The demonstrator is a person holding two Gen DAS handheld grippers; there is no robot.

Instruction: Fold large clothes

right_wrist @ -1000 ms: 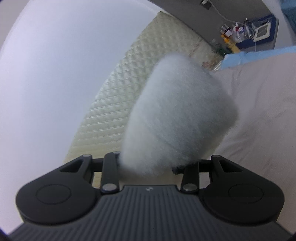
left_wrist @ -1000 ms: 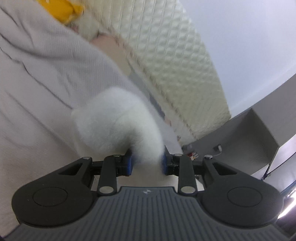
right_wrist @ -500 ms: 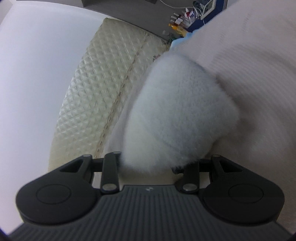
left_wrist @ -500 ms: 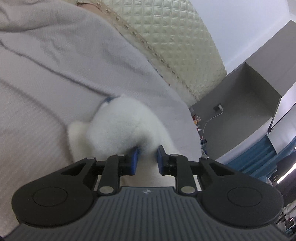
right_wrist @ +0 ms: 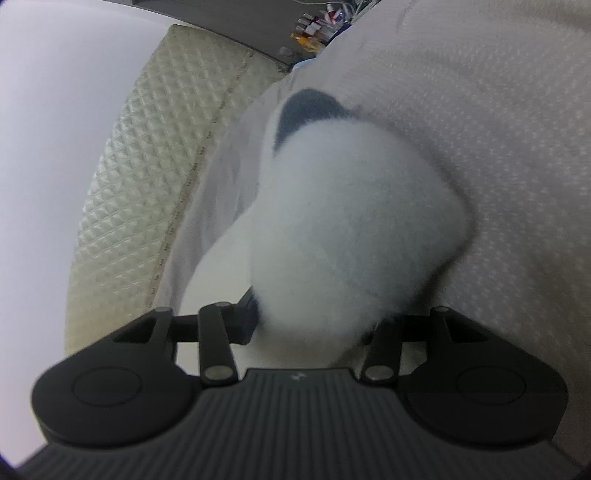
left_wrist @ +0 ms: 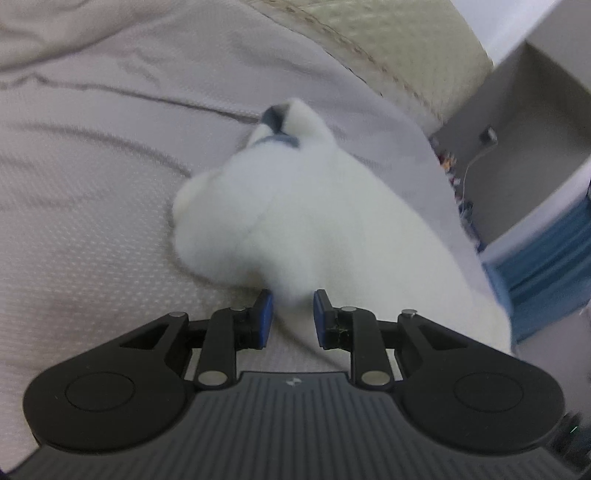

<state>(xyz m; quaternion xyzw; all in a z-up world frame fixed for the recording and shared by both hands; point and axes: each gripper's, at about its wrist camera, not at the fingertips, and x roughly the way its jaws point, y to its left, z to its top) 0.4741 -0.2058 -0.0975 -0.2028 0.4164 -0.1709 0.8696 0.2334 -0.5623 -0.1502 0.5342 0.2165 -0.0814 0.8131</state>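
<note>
On the pale grey textured bedspread (left_wrist: pixel 92 229), the fluffy white fleece garment with dark blue trim (left_wrist: pixel 295 206) is being laid down. Left gripper (left_wrist: pixel 292 314) pinches a thin edge, while the right gripper (right_wrist: pixel 314 325) jaws are opening around a thick bunch. Next up, I'd guess: let go cleanly and smooth it flat.

This is a bedroom in a home: a bed under a grey textured bedspread (left_wrist: pixel 92 229), a cream quilted padded headboard (right_wrist: pixel 147 155), and a bedside recess (left_wrist: pixel 517 122) cluttered with small bottles (right_wrist: pixel 314 31) and a plugged-in charger cable (left_wrist: pixel 480 151).
</note>
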